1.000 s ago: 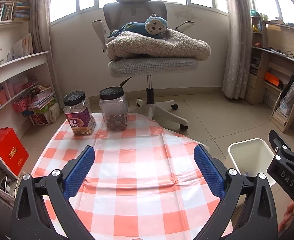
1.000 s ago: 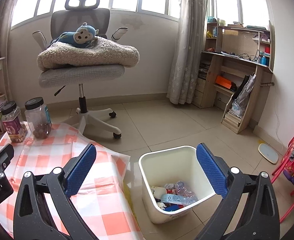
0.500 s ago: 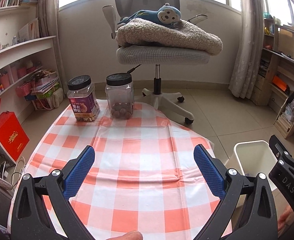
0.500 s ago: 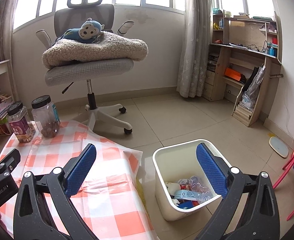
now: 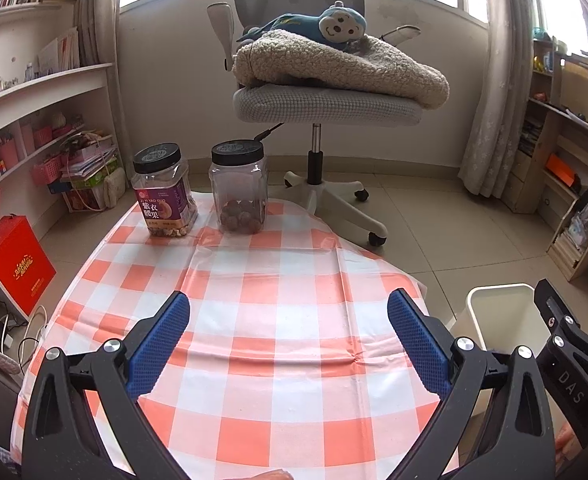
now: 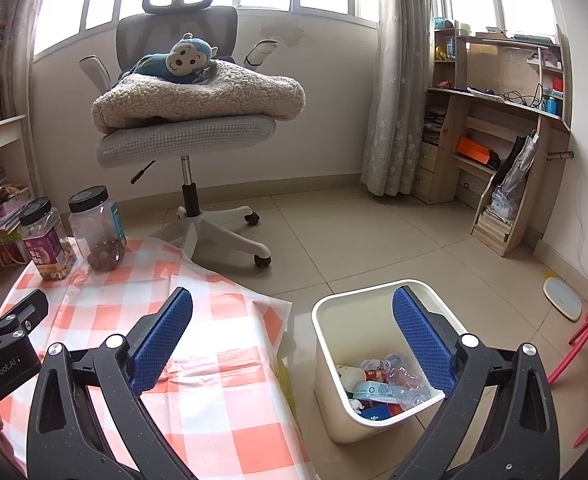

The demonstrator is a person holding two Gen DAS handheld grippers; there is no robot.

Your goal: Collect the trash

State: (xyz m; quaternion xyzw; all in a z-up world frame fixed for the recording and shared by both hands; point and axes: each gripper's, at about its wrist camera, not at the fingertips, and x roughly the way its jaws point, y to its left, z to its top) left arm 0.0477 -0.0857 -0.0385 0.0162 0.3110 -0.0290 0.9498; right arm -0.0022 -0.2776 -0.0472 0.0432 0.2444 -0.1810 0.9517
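Judging the collecting nearly done, I see trash (image 6: 381, 384) heaped in the white bin (image 6: 333, 364) on the floor off the desk's right edge, no litter on the checked cloth (image 5: 278, 320), two lidded jars (image 5: 202, 192) at its far edge, and my left claw (image 5: 288, 344) and right claw (image 6: 292, 336) both gaping, empty.

Jars (image 5: 202, 190) nearer, bin (image 6: 377, 356) nearer.

Ahead of our left gripper (image 5: 288, 332), with its blue pads and black arms, lies an orange-and-white checked cloth (image 5: 254, 288). Beyond it we see two clear jars: the purple-labelled jar (image 5: 164, 190) and the black-lidded jar (image 5: 238, 187). Under our right gripper (image 6: 292, 332) sits a cream bin (image 6: 333, 360) of mixed, perhaps blue-and-red trash (image 6: 381, 384).
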